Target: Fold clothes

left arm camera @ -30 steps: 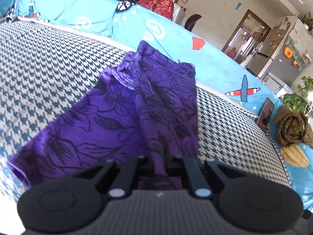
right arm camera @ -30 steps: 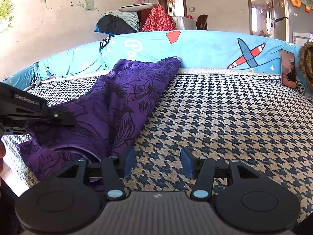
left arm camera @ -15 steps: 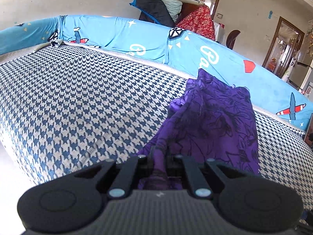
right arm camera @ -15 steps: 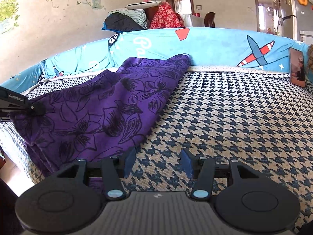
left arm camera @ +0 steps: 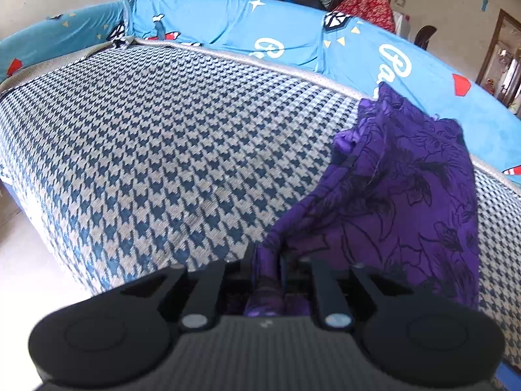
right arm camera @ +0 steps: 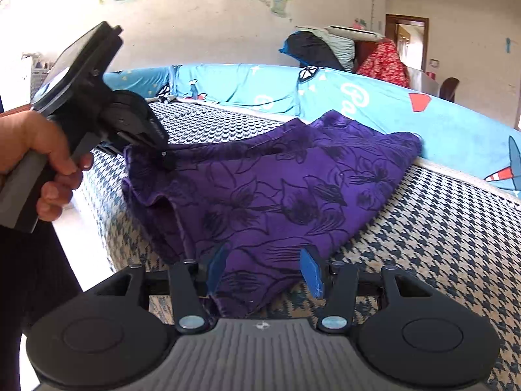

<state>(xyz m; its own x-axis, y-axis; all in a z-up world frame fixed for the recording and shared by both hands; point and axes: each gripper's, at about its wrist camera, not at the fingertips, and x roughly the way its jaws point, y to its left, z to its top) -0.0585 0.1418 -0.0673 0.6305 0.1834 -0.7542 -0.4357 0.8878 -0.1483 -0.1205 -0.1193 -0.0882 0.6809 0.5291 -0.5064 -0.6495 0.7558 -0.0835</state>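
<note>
A purple garment (right arm camera: 276, 189) with black flower outlines lies spread on the houndstooth bed cover (right arm camera: 439, 244). My left gripper (left arm camera: 281, 268) is shut on a bunched corner of the garment (left arm camera: 407, 202), which stretches away to the right in the left wrist view. The right wrist view shows the left gripper (right arm camera: 159, 154) held by a hand (right arm camera: 42, 159), lifting that corner at the bed's left edge. My right gripper (right arm camera: 265, 268) is open, its blue pads (right arm camera: 216, 265) on either side of the garment's near edge.
A blue patterned cover (left arm camera: 293, 42) wraps the raised rim around the bed (left arm camera: 146, 150). Piled bedding and a red cloth (right arm camera: 386, 62) sit behind it. Pale floor (left arm camera: 19, 277) lies beyond the bed's left edge. A doorway (right arm camera: 407, 44) is at the back right.
My left gripper has pulled the garment corner leftward toward the bed's edge, stretching the cloth flatter. My right gripper has moved left over the garment's near edge, still open.
</note>
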